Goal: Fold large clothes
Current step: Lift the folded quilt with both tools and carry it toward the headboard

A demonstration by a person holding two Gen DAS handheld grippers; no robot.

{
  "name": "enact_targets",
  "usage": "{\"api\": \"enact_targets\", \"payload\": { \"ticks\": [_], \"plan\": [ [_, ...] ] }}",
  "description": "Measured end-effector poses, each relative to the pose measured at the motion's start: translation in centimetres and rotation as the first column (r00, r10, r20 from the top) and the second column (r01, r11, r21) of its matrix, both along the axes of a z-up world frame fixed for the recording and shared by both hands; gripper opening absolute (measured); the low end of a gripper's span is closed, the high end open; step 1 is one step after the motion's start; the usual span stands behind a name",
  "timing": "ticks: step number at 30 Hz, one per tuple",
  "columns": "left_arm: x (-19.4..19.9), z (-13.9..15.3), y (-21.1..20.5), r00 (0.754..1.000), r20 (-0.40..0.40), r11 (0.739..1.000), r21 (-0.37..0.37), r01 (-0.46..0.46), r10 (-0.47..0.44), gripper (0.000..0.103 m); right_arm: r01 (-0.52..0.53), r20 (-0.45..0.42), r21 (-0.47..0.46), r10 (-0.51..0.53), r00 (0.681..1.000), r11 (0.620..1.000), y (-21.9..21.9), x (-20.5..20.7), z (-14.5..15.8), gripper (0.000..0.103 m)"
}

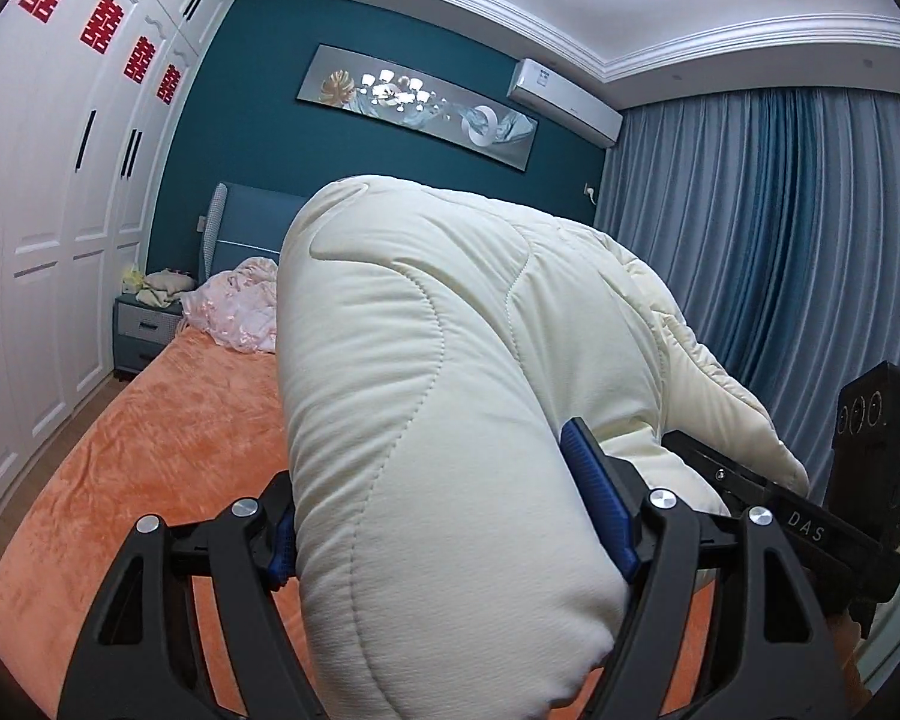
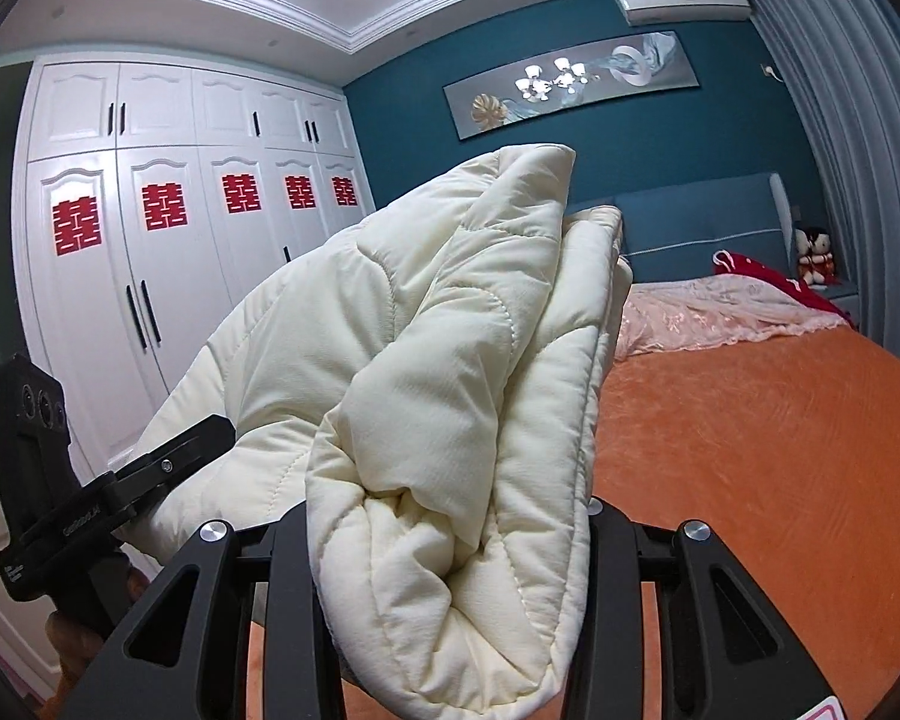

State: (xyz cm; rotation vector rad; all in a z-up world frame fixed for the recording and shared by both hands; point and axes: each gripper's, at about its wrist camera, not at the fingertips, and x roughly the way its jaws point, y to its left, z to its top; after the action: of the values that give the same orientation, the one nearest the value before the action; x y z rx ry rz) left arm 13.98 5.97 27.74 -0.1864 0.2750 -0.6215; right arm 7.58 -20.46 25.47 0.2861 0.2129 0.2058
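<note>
A thick cream quilted garment (image 1: 426,372) is held up in the air above the orange bed (image 1: 168,420). My left gripper (image 1: 444,516) is shut on a bulky fold of it, with blue pads (image 1: 600,498) pressing its sides. My right gripper (image 2: 450,534) is shut on another bunched part of the same cream garment (image 2: 450,360); its fingertips are hidden by the fabric. The right gripper also shows at the right edge of the left wrist view (image 1: 810,516), and the left gripper shows at the left edge of the right wrist view (image 2: 90,492).
The orange bed (image 2: 780,468) lies below, with a pink lace cover (image 2: 720,312) and a red cloth (image 2: 768,282) near the blue headboard (image 2: 702,228). White wardrobes (image 2: 150,276) line one side, blue curtains (image 1: 780,228) the other. A bedside cabinet (image 1: 144,330) stands by the bed.
</note>
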Motion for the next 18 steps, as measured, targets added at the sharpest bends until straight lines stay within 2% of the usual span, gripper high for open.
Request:
{"api": "enact_targets", "payload": {
  "ticks": [5,10,14,18],
  "plan": [
    [4.4,-1.4,2.9,0.999,-0.003,0.999,-0.027,-0.036,0.036,0.073,-0.043,0.004,-0.036,0.043,0.999,0.998,2.3,4.5,-0.8,0.037],
    [9.8,-3.9,4.6,0.998,-0.030,0.998,-0.040,-0.057,0.056,0.073,-0.073,-0.007,-0.044,0.073,0.997,0.996,4.1,9.8,-2.6,0.037],
    [14.3,-7.2,5.3,0.996,-0.063,0.998,-0.030,-0.060,0.058,0.073,-0.080,-0.054,-0.037,0.078,0.996,0.996,4.8,14.9,-5.6,0.037],
    [18.7,-11.6,5.2,0.991,-0.119,0.998,-0.006,-0.066,0.065,0.073,-0.085,-0.124,-0.020,0.082,0.989,0.996,5.1,19.7,-10.0,0.037]
  ]
}}
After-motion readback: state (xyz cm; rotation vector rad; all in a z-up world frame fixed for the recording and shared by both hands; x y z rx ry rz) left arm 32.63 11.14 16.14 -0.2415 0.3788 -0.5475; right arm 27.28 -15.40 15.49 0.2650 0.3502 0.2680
